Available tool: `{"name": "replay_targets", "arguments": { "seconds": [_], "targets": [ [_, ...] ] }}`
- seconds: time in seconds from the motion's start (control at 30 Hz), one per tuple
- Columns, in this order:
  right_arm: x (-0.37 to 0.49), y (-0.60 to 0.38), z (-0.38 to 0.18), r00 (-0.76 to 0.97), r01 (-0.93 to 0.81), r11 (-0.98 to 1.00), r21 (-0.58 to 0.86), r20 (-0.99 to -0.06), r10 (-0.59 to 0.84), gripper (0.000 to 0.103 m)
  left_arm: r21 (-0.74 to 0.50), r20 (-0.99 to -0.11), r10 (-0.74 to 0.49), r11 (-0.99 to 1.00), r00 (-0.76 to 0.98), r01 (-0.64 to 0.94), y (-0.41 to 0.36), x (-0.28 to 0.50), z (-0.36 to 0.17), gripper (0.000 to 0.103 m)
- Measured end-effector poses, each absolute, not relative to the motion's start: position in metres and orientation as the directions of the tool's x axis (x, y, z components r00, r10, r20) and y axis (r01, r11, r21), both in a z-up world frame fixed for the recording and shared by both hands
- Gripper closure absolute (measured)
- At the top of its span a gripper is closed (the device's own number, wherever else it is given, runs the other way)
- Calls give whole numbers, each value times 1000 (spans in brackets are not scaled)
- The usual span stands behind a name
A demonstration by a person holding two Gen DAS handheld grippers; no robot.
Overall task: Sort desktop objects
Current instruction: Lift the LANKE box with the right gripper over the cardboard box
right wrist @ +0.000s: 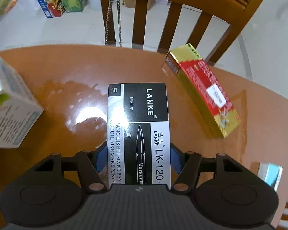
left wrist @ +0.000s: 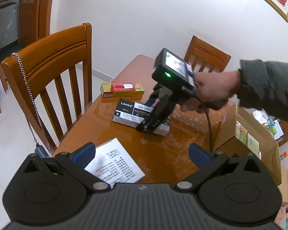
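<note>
A black-and-white LANKE marker box (right wrist: 138, 115) lies on the brown table (right wrist: 71, 71), and my right gripper (right wrist: 139, 157) is shut on it, a blue pad pressed to each long side. In the left wrist view the same box (left wrist: 128, 113) shows mid-table with the right gripper (left wrist: 149, 115) over its near end, held by a hand (left wrist: 211, 88). A red-and-gold box (left wrist: 122, 89) lies just beyond it, to the right of the marker box (right wrist: 201, 94) in the right wrist view. My left gripper (left wrist: 142, 155) hangs open above a white printed box (left wrist: 115, 164), holding nothing.
An open cardboard carton (left wrist: 249, 149) with items inside stands at the table's right edge. Wooden chairs (left wrist: 48, 72) stand at the left side and the far end (left wrist: 205, 55); a metal chain hangs on the left one. The white printed box (right wrist: 9, 115) sits left of the marker box.
</note>
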State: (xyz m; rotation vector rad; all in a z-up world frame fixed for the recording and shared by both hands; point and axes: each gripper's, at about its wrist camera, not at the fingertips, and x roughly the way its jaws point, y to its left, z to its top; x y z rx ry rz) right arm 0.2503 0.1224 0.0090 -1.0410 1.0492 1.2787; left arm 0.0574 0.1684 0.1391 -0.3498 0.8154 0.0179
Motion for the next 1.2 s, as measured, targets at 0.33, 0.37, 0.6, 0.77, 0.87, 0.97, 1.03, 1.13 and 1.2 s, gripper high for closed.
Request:
{"name": "replay_targets", "arguments": {
  "seconds": [0.33, 0.37, 0.6, 0.77, 0.87, 0.97, 1.03, 1.13, 1.2],
  "targets": [
    [224, 44, 60, 111, -955, 295, -31, -959, 261, 34, -287, -699, -185, 957, 691, -35, 134, 77, 148, 0],
    [223, 34, 66, 117, -946, 323, -26, -957, 265, 34, -285, -699, -197, 958, 688, -15, 128, 80, 149, 0],
    [212, -36, 108, 160, -862, 507, 11, -943, 291, 34, -292, -676, -338, 939, 655, 183, 80, 104, 160, 0],
    [180, -96, 125, 209, -782, 623, 11, -938, 278, 34, -300, -672, -425, 905, 607, 302, 37, 120, 164, 0],
    [171, -143, 155, 246, -739, 674, -14, -936, 250, 34, -315, -666, -477, 877, 574, 363, 9, 127, 166, 0],
    [163, -179, 164, 268, -693, 720, -23, -936, 228, 34, -314, -661, -518, 848, 543, 427, -20, 134, 167, 0],
    [157, -198, 167, 274, -669, 743, -24, -937, 217, 34, -308, -659, -540, 829, 524, 467, -37, 136, 167, 0],
    [156, -223, 167, 282, -639, 768, -28, -938, 201, 34, -308, -654, -566, 805, 502, 506, -58, 138, 169, 0],
    [161, -238, 165, 292, -630, 775, -43, -938, 185, 34, -311, -651, -576, 797, 494, 518, -70, 140, 168, 0]
  ]
}}
